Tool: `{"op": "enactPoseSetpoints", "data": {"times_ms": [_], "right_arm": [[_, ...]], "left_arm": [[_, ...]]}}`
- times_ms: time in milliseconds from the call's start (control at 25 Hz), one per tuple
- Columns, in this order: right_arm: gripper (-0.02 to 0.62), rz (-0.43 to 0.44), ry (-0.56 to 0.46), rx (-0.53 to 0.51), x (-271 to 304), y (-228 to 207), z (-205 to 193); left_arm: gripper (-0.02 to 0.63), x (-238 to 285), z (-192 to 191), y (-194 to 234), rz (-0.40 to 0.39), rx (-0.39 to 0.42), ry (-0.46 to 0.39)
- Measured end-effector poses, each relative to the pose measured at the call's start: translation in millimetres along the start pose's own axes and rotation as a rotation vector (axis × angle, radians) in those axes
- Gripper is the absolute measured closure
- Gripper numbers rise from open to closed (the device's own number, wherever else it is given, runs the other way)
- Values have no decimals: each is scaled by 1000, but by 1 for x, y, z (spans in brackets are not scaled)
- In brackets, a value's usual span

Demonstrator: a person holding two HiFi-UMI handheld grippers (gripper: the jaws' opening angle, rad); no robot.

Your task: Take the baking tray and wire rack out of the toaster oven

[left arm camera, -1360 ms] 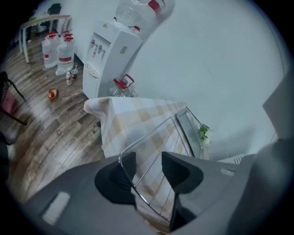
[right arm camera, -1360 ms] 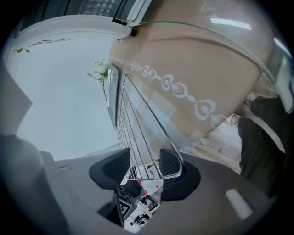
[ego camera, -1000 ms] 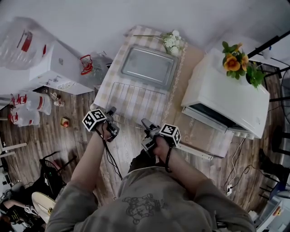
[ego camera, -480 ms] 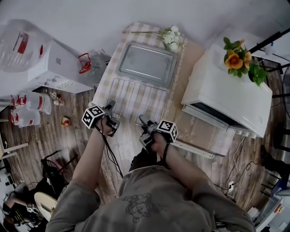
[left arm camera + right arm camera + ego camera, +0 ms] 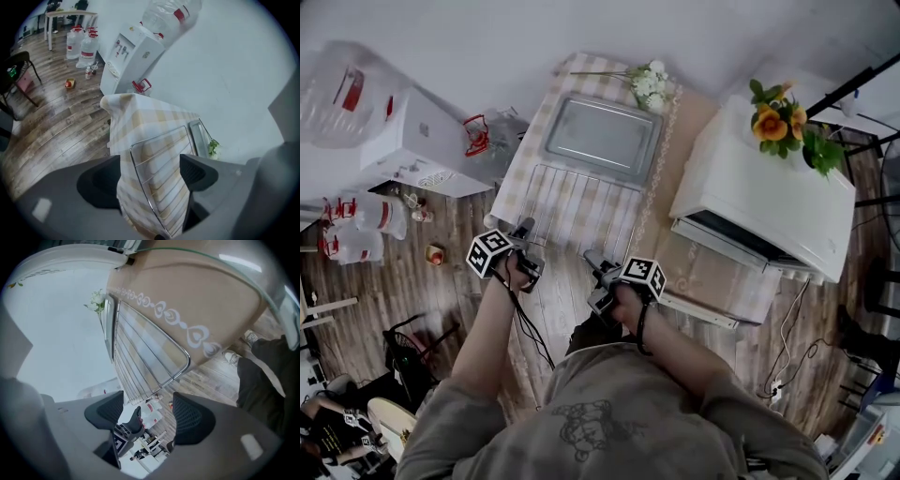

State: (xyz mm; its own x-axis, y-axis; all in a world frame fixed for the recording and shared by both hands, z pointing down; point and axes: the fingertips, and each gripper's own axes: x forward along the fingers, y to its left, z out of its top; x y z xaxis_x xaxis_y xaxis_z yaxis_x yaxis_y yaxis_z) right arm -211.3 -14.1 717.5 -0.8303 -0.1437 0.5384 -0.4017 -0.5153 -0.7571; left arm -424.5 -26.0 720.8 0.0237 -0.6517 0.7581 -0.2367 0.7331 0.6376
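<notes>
**A:** Where were the baking tray and the wire rack?

**B:** Both were out of the toaster oven (image 5: 764, 192). The baking tray (image 5: 602, 139) lay flat on the checked cloth (image 5: 523, 183) beside the oven, about level with the oven's back. The wire rack (image 5: 581, 202) lay flat on the same cloth, also beside the oven but level with its front. The rack's far edge ran right along the tray. I could not tell whether the two touched.

**A:** And the surface itself?

**B:** The surface (image 5: 694, 267) carried the oven, with bare brown top showing in front of it. White flowers (image 5: 652, 82) lay by the oven's back corner, past the tray. Orange flowers (image 5: 780, 124) stood on top of the oven.

**A:** What about the left gripper?

**B:** The left gripper (image 5: 525, 234) was held out in front of the oven, on the far side of the rack from it, at the cloth's hanging edge. Its fingers (image 5: 101, 180) were spread wide. The left gripper view showed the rack's rounded corner and the cloth in the gap, but nothing was pinched.

**A:** The right one?

**B:** The right gripper (image 5: 592, 266) was nearer the oven's front, just short of the rack's other near corner. Its fingers (image 5: 193, 419) were spread apart too and held nothing. Through the gap only the wooden floor (image 5: 403, 281) and the other gripper showed, with the rack's corner just ahead of the tips.
</notes>
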Motion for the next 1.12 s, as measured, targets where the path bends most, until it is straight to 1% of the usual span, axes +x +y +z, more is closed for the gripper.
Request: {"op": "enactPoseSetpoints", "data": {"times_ms": [40, 80, 120, 160, 280, 400, 480, 560, 640, 720, 800, 920, 1000, 1080, 1120], "right_arm": [[243, -3, 7, -33, -4, 2, -2], [265, -6, 11, -76, -8, 5, -3], [306, -5, 14, -123, -14, 9, -4], [321, 0, 18, -169, -20, 15, -6], [332, 39, 34, -307, -38, 41, -13], [353, 103, 45, -452, -54, 76, -17], [375, 151, 38, -542, -66, 102, -17], [398, 202, 19, -635, -81, 129, -16], [412, 251, -8, -745, -99, 156, -13], [424, 279, -42, -875, -118, 178, -12], [441, 288, -80, -1010, -138, 197, -10], [471, 273, -156, -1207, -168, 219, -8], [494, 260, -216, -1310, -189, 231, -6], [512, 247, -296, -1394, -211, 244, -2], [536, 237, -348, -1440, -223, 251, -1]], "left_arm": [[218, -5, -1, -1, -9, -4, -7], [218, -11, -2, -2, -19, 1, -13], [218, -18, -3, -5, -28, 22, -18], [218, -26, -4, -9, -37, 58, -22], [219, -48, -11, -30, -76, 182, -24], [269, -67, -19, -55, -126, 289, -28], [313, -79, -22, -72, -162, 336, -46], [331, -89, -25, -92, -200, 381, -64], [352, -98, -32, -114, -236, 447, -75], [370, -107, -39, -138, -269, 539, -84], [397, -116, -47, -164, -303, 646, -92], [411, -133, -59, -209, -347, 838, -129], [419, -146, -69, -239, -380, 960, -161], [431, -157, -80, -267, -415, 1058, -192], [436, -163, -85, -280, -431, 1102, -208]]}}
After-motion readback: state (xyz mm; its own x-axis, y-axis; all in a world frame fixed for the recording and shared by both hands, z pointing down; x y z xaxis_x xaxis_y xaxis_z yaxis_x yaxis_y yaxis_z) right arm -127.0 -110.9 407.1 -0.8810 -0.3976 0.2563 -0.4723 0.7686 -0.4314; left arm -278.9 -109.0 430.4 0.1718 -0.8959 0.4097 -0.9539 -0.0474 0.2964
